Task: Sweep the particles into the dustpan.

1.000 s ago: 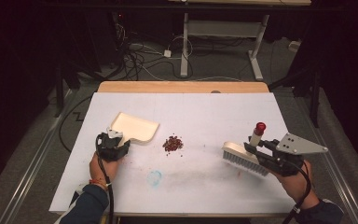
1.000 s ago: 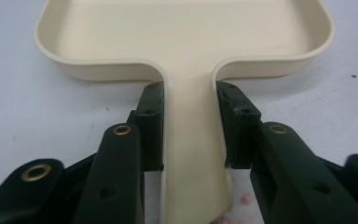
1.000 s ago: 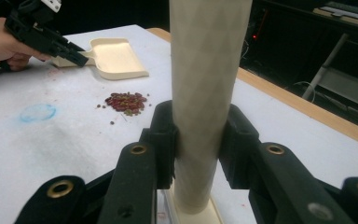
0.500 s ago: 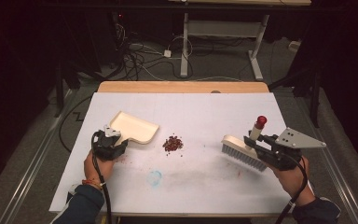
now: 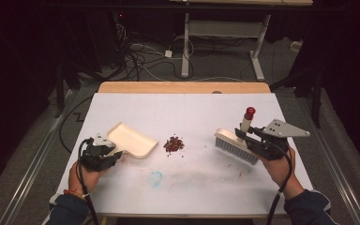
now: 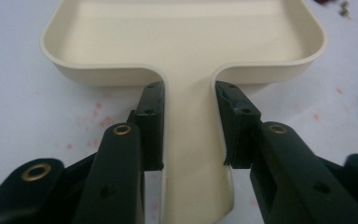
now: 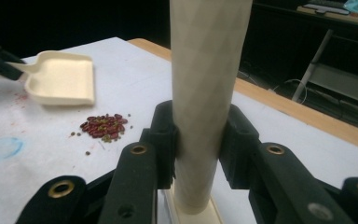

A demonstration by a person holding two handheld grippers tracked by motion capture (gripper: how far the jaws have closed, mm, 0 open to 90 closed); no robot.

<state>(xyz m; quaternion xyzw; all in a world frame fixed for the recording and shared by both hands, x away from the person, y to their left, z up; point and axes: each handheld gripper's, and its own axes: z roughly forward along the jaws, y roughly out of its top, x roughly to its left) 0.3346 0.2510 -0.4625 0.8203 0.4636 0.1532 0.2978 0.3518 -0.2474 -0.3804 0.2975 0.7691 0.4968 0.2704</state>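
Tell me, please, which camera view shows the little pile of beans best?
The right gripper view: the pile of beans lies close and sharp, with single red beans and strays distinct. The high view shows it as a small dark patch between dustpan and brush. The left gripper view catches a few strays at its top edge.

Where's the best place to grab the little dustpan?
By its flat handle, coming from the back, away from the open scoop edge. The handle is narrow enough to fit between the jaws, as the left claw pinches it now, leaving the dustpan mouth facing the beans.
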